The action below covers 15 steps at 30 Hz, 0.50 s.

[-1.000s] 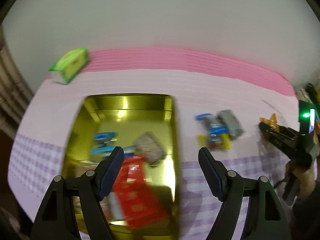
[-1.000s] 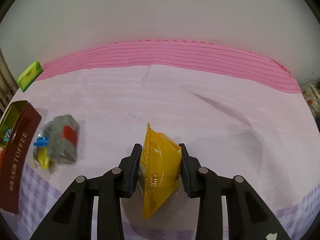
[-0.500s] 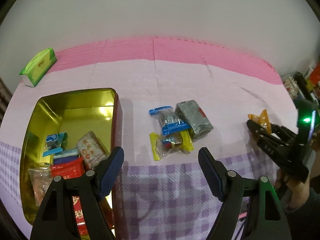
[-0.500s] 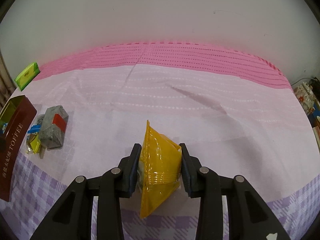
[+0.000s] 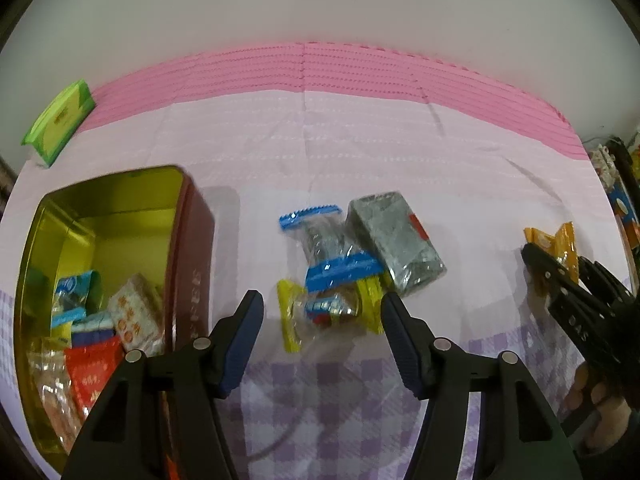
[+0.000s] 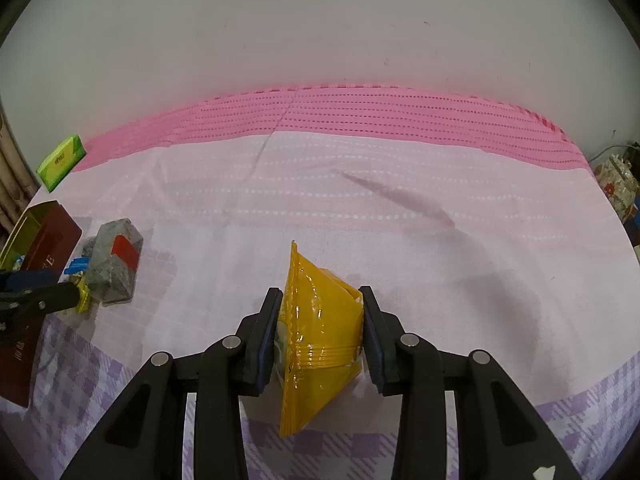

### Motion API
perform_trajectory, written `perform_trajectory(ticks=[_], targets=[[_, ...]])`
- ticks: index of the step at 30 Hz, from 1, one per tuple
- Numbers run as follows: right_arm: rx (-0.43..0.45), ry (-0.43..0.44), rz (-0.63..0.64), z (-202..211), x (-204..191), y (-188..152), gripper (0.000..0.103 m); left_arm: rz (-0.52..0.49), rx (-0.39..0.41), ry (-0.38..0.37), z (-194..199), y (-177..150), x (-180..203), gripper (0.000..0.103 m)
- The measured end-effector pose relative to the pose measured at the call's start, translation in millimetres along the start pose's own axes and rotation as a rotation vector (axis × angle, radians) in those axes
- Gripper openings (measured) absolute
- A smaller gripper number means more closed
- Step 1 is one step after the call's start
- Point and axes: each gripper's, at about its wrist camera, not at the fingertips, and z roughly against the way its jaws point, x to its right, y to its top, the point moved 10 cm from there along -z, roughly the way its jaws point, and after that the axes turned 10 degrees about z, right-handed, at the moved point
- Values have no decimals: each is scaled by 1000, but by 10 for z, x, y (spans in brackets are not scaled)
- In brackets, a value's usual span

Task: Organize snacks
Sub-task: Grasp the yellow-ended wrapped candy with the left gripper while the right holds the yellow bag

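My left gripper (image 5: 322, 320) is open and empty, just short of a small pile on the cloth: a yellow-ended candy packet (image 5: 330, 312), a blue-ended clear packet (image 5: 324, 248) and a grey foil block (image 5: 396, 240). The gold-lined toffee tin (image 5: 192, 248) stands at the left with several snacks inside. My right gripper (image 6: 320, 324) is shut on an orange snack packet (image 6: 320, 332), held above the cloth; it also shows at the right of the left wrist view (image 5: 556, 244). The pile (image 6: 114, 256) and tin (image 6: 48, 236) lie far left in the right wrist view.
A green box (image 5: 60, 120) sits at the far left back near the pink mat's edge (image 5: 304, 68). A white wall runs behind the table. Cluttered items (image 5: 620, 200) stand beyond the table's right edge. The left gripper's finger (image 6: 36, 294) shows at the right wrist view's left edge.
My left gripper has moved right from above the tin to just before the loose pile. My right gripper still holds the orange packet and has shifted slightly away from the pile.
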Motion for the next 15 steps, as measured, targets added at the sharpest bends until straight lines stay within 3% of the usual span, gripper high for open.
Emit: perform_trajectory(ticks=[7,15], targets=[[2,5,-3,16,10,-7,36,-38,21,45,-122,140,40,61],[2,6,-5,20,13,-14,36,-67,-7,38,-223,-2,127,59]])
